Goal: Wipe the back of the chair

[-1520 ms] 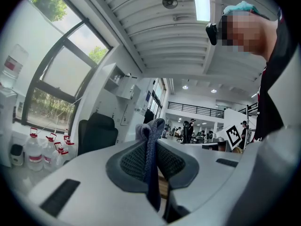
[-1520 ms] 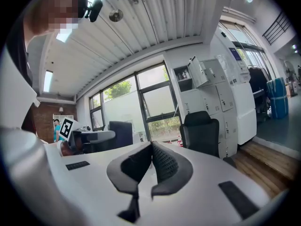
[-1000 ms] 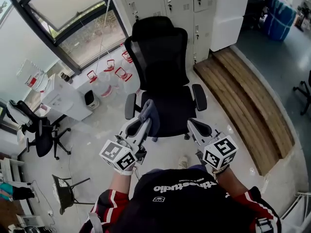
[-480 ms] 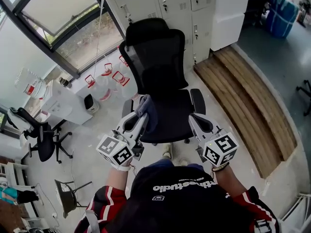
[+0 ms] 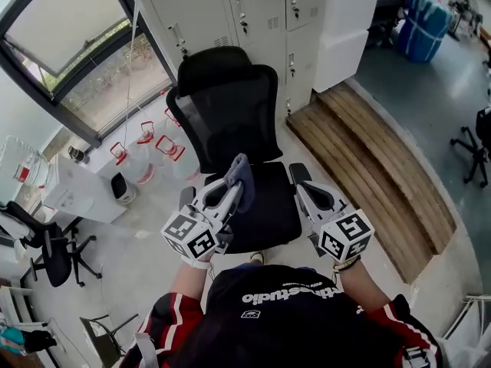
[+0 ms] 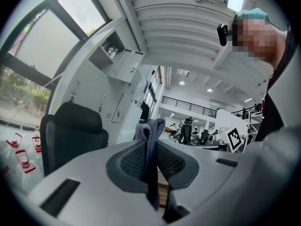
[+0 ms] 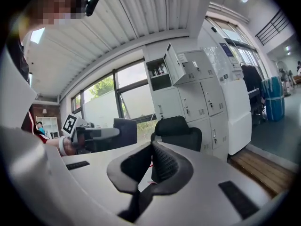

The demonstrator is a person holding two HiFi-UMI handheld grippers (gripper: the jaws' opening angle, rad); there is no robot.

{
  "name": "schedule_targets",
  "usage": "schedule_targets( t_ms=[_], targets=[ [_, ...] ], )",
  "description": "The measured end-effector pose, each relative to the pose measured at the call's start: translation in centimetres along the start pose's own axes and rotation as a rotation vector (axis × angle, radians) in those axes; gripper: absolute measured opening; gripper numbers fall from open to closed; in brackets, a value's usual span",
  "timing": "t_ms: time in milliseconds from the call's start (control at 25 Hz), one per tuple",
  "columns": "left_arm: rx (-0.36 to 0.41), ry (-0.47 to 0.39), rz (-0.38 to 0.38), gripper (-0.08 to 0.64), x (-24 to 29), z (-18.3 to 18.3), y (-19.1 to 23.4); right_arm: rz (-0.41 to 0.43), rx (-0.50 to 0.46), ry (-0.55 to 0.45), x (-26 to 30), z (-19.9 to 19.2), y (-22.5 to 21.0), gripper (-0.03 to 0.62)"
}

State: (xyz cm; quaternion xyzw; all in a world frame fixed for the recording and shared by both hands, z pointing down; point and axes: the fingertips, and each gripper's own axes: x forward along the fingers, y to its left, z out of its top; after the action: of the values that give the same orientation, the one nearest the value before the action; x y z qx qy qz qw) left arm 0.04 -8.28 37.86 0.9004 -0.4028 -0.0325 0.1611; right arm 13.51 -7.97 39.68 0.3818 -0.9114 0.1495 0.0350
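So the person is standing right in front of a black mesh office chair (image 5: 230,121), which is sitting at 12 o'clock in the head view with its seat (image 5: 265,209) facing them and the backrest (image 5: 234,110) rising behind it, headrest (image 5: 213,61) on top. The left gripper (image 5: 232,192) is pointing toward the chair with its jaws clamped on a folded grey-blue cloth (image 5: 240,173); its own view shows the fabric pinched flat between the two pads and sticking out past the tips. From above, the cloth is lining up with the bottom of the backrest where it meets the seat, but I can't tell if it's actually touching the mesh. The right gripper (image 5: 301,190) is hovering over the seat's 3 o'clock edge, just beside the armrest (image 5: 299,173), jaws pressed together with nothing in them. Behind the chair, at 12 o'clock, a row of pale metal lockers (image 5: 253,10) is standing. A low wooden platform (image 5: 368,159) is running off at 2 o'clock, and some clear water jugs (image 5: 149,148) with red handles are sitting on the floor at 10 o'clock under the big window (image 5: 69,29).
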Motion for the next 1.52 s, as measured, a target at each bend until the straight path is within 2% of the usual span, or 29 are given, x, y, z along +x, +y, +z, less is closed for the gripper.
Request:
schedule_targets(
  t_ms=[440, 680, 920, 1080, 1240, 1520],
  targets=[
    [-0.026, 0.091, -0.212, 0.057, 11.9, 2.2, 13.1, -0.175, -0.049, -0.043, 13.6, 3.2, -4.9, 0.015],
    [-0.047, 0.156, -0.283, 0.057, 19.5, 0.7, 18.3, -0.287, -0.053, -0.08, 17.6, 3.9, -8.4, 0.015],
    [-0.094, 0.174, -0.268, 0.057, 27.8, -2.1, 22.6, -0.362, -0.022, -0.126, 19.7, 4.5, -13.3, 0.015],
    [-0.138, 0.18, -0.24, 0.057, 33.7, -4.1, 25.3, -0.342, -0.025, -0.114, 20.5, 4.7, -15.1, 0.015],
    [-0.154, 0.194, -0.176, 0.057, 39.2, -6.0, 28.7, -0.313, -0.037, -0.071, 20.7, 4.5, -17.1, 0.015],
    [-0.236, 0.221, -0.058, 0.057, 45.6, -8.6, 35.0, -0.328, -0.016, -0.043, 20.4, 4.6, -21.5, 0.015]
  ],
)
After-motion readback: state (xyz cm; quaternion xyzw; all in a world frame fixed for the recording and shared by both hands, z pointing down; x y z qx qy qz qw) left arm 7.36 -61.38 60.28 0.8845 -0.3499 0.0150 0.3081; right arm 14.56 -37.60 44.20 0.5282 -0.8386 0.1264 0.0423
